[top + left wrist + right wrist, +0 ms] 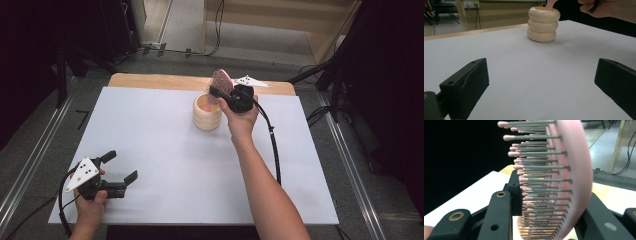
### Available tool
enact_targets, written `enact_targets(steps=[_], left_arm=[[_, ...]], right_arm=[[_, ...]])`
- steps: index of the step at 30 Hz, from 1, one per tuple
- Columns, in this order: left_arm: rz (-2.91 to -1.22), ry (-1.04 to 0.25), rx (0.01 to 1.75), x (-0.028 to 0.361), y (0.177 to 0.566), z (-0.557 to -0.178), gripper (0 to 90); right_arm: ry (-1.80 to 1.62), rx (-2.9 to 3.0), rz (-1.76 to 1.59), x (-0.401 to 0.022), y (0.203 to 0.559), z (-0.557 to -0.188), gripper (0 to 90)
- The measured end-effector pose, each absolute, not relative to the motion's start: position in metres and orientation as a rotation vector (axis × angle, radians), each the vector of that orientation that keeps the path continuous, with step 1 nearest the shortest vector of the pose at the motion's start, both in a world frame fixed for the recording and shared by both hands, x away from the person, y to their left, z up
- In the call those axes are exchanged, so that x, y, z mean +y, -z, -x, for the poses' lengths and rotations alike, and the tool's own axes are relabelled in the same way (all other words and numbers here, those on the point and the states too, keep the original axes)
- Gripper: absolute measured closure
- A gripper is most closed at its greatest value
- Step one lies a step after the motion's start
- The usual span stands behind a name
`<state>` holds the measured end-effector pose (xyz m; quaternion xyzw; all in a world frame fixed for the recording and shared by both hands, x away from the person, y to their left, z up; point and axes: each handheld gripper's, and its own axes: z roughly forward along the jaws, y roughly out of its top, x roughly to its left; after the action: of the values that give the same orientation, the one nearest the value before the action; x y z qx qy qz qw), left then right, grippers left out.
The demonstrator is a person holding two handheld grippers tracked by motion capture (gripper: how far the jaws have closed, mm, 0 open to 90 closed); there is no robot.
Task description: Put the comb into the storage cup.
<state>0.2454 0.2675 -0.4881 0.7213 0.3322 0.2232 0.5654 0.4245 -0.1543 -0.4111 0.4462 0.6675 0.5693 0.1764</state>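
Hairbrush poised over cream holder

Left gripper (119, 169): rested near the left front corner of the white desk (150, 150), fingers (466, 87) spread wide with nothing between them, aimed across bare desk toward the holder (544, 24), well apart from it. Centre, toward the far edge: stood upright, a cream holder (207, 112) shaped like three stacked smooth rings, glossy, open at the top. Right gripper (218, 93): hovered just above and beside the holder's mouth, much the nearer of the two, fingers (499, 212) clamped on a pink hairbrush (220, 81) at its paddle head. Brush long axis roughly upright, handle end down into the holder's opening, rounded head above. Head smooth pink plastic, curved; bristles (541, 180) thin grey pins with pink ball tips. Likely next: straight lowering, handle centred inside the rim.
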Motion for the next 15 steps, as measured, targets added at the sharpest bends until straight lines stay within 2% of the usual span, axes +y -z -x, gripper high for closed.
enact_targets(steps=[15], left_arm=[[-1.7, -0.524, 0.779, 0.267, 0.488, -0.246, 0.0]], right_arm=[[-1.643, 1.855, -1.418, -0.16, 0.432, -0.43, 61.4]])
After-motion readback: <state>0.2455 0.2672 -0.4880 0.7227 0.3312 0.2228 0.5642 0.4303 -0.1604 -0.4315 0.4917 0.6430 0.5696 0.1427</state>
